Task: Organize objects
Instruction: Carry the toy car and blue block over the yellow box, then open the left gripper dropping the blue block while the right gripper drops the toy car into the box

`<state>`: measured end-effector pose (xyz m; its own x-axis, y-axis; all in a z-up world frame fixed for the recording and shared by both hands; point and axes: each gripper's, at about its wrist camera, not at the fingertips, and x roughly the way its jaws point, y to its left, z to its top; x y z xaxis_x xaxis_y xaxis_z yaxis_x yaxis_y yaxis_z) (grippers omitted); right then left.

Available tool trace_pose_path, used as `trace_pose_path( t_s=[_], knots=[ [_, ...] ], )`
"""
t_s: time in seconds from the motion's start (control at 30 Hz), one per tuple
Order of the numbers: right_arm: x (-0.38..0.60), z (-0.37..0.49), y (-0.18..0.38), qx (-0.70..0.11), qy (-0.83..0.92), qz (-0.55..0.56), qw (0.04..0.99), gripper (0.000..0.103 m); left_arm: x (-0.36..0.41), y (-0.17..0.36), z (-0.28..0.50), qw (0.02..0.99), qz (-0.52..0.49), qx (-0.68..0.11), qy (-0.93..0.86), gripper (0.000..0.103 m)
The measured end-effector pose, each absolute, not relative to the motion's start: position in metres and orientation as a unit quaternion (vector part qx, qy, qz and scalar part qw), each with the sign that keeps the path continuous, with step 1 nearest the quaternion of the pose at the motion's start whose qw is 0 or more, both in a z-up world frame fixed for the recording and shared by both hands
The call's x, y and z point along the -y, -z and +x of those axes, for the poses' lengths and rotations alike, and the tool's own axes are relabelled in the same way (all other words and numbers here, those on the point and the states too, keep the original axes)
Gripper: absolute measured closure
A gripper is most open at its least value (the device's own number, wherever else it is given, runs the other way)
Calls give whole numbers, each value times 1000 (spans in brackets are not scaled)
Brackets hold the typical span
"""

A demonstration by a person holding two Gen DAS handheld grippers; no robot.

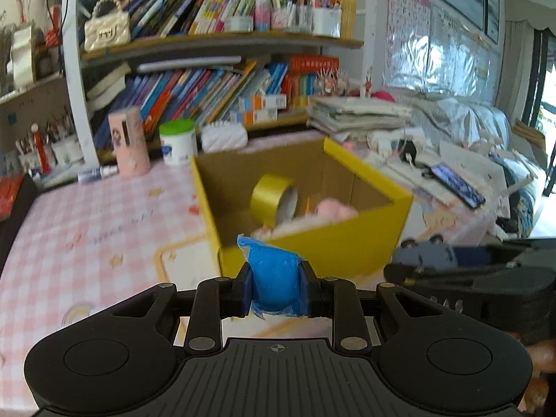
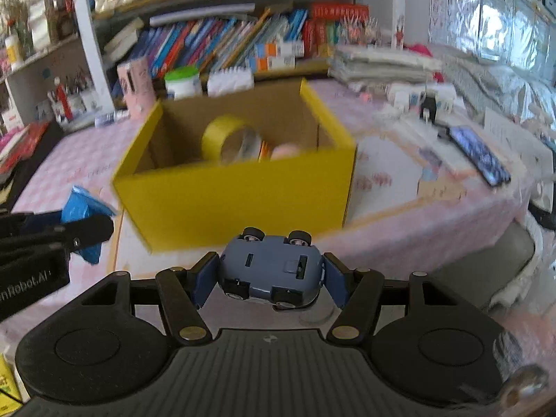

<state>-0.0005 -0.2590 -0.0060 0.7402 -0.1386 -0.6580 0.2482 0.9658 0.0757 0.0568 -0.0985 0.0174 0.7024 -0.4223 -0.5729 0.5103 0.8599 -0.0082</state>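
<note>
While the blue bag roll (image 1: 274, 283) is pinched by the left gripper (image 1: 275, 286) and the toy car (image 2: 271, 271) clamped by the right gripper (image 2: 271, 274), either could be knocked against the yellow box (image 2: 243, 191) rim, seemingly close ahead.

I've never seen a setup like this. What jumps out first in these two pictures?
The bright yellow box in the middle of the pink checked table, with a roll of gold tape inside. In front of it, the left gripper pinches a blue wrapped bundle, and the right gripper clamps a small blue toy car, wheels up.
</note>
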Motion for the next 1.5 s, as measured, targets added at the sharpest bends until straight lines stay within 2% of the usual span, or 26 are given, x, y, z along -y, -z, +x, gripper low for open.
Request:
trace_pose_path(
  t_s=[0.33, 0.9, 1.07, 1.1, 1.17, 1.23, 1.3, 1.37, 1.5],
  knots=[
    [307, 55, -30, -261, 61, 14, 963, 41, 141, -17, 99, 937, 57, -279, 204, 78],
    [335, 125, 4, -317, -28, -20, 948, 41, 179, 17, 141, 920, 102, -349, 149, 78],
    [339, 134, 13, -333, -39, -24, 942, 41, 182, 18, 142, 922, 103, -348, 134, 74],
    [340, 136, 14, -336, -42, -25, 941, 41, 181, 18, 141, 923, 99, -347, 131, 73],
    [340, 138, 16, -336, -49, -31, 940, 41, 180, 17, 140, 927, 94, -342, 125, 60],
    [340, 139, 16, -337, -55, -35, 939, 41, 178, 13, 136, 932, 90, -331, 120, 52],
    [341, 140, 16, -337, -59, -36, 939, 41, 176, 9, 131, 937, 88, -318, 114, 47],
    [340, 142, 17, -338, -64, -40, 938, 41, 174, 4, 127, 942, 84, -308, 107, 36],
    [337, 146, 21, -344, -73, -47, 935, 41, 166, -6, 114, 953, 63, -283, 88, 23]
  ],
)
